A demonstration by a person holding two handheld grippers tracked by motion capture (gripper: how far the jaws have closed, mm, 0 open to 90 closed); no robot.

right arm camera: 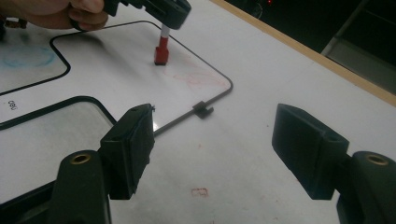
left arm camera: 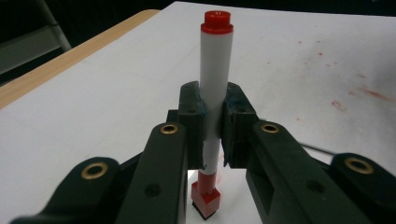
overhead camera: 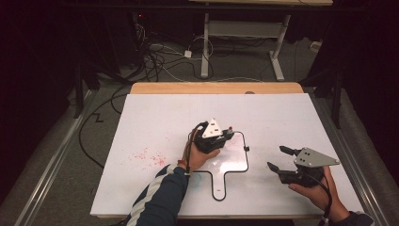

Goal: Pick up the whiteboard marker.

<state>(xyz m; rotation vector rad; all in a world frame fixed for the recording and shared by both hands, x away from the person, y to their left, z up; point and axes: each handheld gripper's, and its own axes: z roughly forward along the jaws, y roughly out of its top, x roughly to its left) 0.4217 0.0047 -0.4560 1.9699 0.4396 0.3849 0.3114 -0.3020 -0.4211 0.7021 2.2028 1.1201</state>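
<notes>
Marker [left arm camera: 215, 88] clamped in left claw [left arm camera: 214, 128]

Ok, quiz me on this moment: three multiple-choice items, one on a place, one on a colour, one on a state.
1. Where is the eraser end of the white marker with red end caps?
A. inside the small black-rimmed whiteboard
B. on the bare wooden table edge
C. off the table

2. What colour are the smudges by the left forearm?
A. blue
B. red
C. green

3. How are the right gripper fingers?
A. shut on the marker
B. shut on nothing
C. open and holding nothing

Answers: 1 A, the right gripper view shows it within the black rim. 2 B, red specks on the white sheet. 3 C, a wide gap with nothing between.
</notes>
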